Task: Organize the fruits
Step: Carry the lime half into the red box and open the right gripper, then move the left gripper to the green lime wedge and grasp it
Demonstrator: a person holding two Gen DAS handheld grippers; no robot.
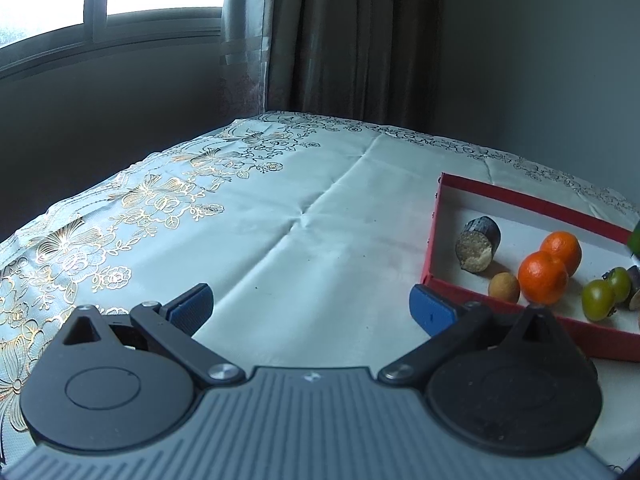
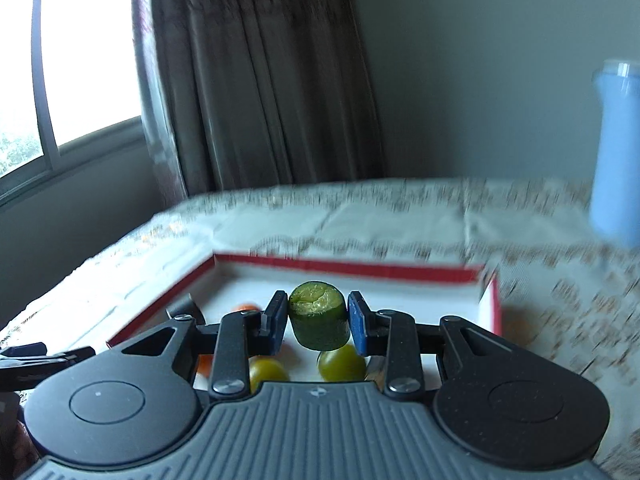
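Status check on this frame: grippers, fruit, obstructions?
Left gripper open, empty. Right gripper shut on green cucumber chunk, above red-walled cardboard tray. Nothing blocking.

No readable text, label, brand, number or sign is showing in either view, whether on the box (image 1: 520, 200), the fruits, the cloth (image 1: 320, 220) or the grippers.

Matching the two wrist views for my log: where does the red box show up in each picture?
Left wrist view: the red box sits at the right edge, on the tablecloth, holding two oranges and other pieces.
Right wrist view: the box lies centre frame, behind and below the right hand-held gripper, which grips a green cucumber chunk over it.
Shared landmark: the brown curtain behind the table.
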